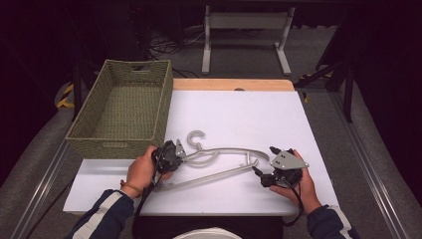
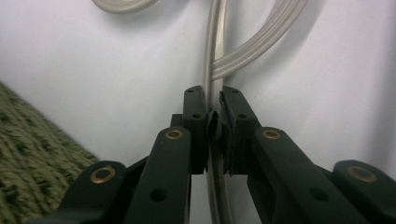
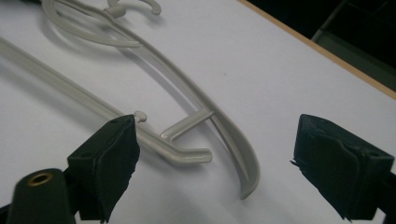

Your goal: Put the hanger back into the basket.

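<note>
A pale grey plastic clothes hanger (image 1: 219,158) lies flat on the white table top (image 1: 239,119), hook toward the back. My left gripper (image 1: 180,151) is shut on the hanger's thin bar near its left shoulder; in the left gripper view the jaws pinch the hanger bar (image 2: 214,88) between them (image 2: 213,116). My right gripper (image 1: 258,172) stands open just right of the hanger's right end. In the right gripper view the hanger's curved arm tip (image 3: 245,179) and small notch hook (image 3: 187,154) lie ahead between the spread jaws (image 3: 215,154), touching neither.
A green woven basket (image 1: 124,107), empty, stands at the table's back left, close to my left hand. A wooden strip (image 1: 234,84) edges the table's far side. Beyond it are a white frame's legs (image 1: 246,30) and cables on the floor.
</note>
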A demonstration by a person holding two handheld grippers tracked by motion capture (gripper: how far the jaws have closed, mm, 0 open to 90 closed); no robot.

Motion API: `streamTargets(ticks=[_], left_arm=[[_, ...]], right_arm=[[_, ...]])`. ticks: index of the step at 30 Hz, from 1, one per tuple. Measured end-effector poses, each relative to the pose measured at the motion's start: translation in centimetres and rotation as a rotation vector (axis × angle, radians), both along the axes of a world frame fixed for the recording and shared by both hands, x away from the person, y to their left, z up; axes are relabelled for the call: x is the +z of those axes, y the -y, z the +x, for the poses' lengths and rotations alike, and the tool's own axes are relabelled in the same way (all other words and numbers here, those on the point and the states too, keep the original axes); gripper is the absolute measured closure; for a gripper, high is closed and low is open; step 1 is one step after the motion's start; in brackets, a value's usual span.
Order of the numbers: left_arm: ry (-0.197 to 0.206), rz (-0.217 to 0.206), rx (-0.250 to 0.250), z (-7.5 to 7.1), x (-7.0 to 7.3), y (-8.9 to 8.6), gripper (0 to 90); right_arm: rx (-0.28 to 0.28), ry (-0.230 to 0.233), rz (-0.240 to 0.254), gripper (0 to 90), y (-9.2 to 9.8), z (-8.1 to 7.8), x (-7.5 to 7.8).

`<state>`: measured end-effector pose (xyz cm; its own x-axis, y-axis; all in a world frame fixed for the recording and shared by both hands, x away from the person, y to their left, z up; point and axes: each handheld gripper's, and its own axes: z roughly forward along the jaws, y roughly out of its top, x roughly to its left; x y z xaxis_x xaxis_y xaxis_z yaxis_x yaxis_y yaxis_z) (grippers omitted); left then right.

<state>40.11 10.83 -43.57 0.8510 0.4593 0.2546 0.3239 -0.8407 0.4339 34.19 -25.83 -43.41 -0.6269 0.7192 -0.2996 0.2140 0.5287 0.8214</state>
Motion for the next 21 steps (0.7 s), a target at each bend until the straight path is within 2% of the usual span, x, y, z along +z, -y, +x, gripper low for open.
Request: streamTargets(ticks=[1,2,3,5,7,14,15,17,21], left_arm=[[0.05,0.004,0.003,-0.4,0.2,0.1,81.9],[0.079,0.008,0.003,-0.6,0.3,0.2,82.0],[0.079,0.008,0.003,-0.6,0.3,0.2,81.9],[0.142,0.001,0.011,-1.0,0.7,0.1,81.9],[0.183,-0.006,0.019,-1.2,0.9,0.1,81.9],[0.281,-0.088,0.034,-1.7,1.9,-0.6,81.9],[0.281,-0.088,0.034,-1.7,1.9,-0.6,81.9],[0.287,-0.116,0.04,-1.7,2.3,-0.9,82.0],[0.362,-0.123,0.04,-2.2,2.8,-1.2,81.9]], right_arm=[[-0.009,0.01,0.006,14.6,0.1,0.0,0.1],[-0.021,0.02,0.015,14.7,0.3,0.0,0.2],[-0.021,0.02,0.015,14.7,0.3,0.0,0.2],[-0.046,0.047,0.034,14.8,0.7,-0.1,0.5],[-0.066,0.071,0.052,14.8,0.9,-0.2,0.7],[-0.149,0.17,0.096,14.7,2.0,-0.6,1.6],[-0.149,0.17,0.096,14.7,2.0,-0.6,1.6],[-0.169,0.176,0.109,14.4,2.3,-0.5,1.7],[-0.182,0.175,0.115,14.4,2.5,-0.4,1.7]])
